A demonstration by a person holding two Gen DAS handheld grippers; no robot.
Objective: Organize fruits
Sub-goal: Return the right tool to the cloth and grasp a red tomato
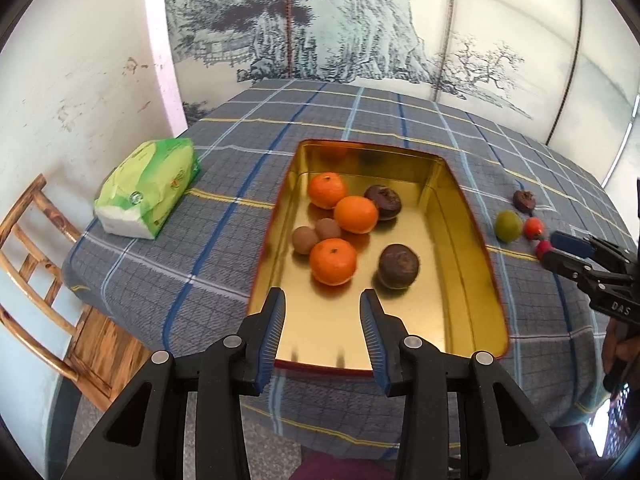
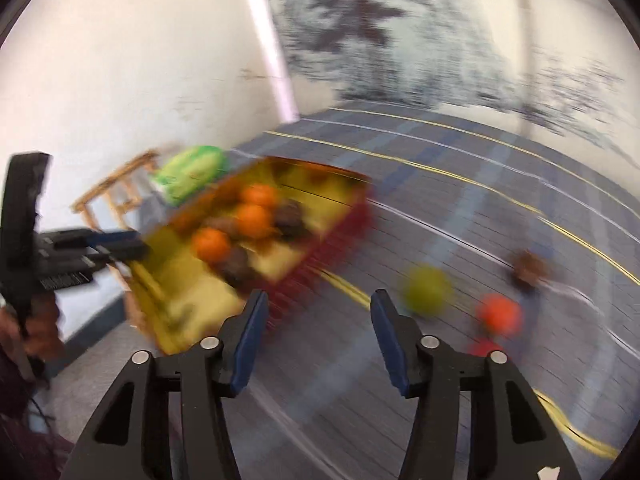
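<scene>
A gold tin tray (image 1: 460, 280) on the plaid table holds three oranges (image 1: 355, 214), two dark brown fruits (image 1: 398, 265) and two small tan fruits (image 1: 305, 240). My left gripper (image 1: 323, 306) is open and empty above the tray's near end. On the cloth right of the tray lie a green fruit (image 1: 508, 225), a dark fruit (image 1: 525, 201) and two small red fruits (image 1: 533, 227). My right gripper (image 2: 318, 310) is open and empty over the cloth, left of the green fruit (image 2: 425, 289) and red fruits (image 2: 500, 314); it also shows in the left wrist view (image 1: 560, 250). The right wrist view is motion-blurred.
A green tissue pack (image 1: 150, 188) lies on the table's left side. A wooden chair (image 1: 48, 280) stands beside the table at the left. A painted screen (image 1: 320, 20) stands behind the table. The tray shows blurred in the right wrist view (image 2: 328, 232).
</scene>
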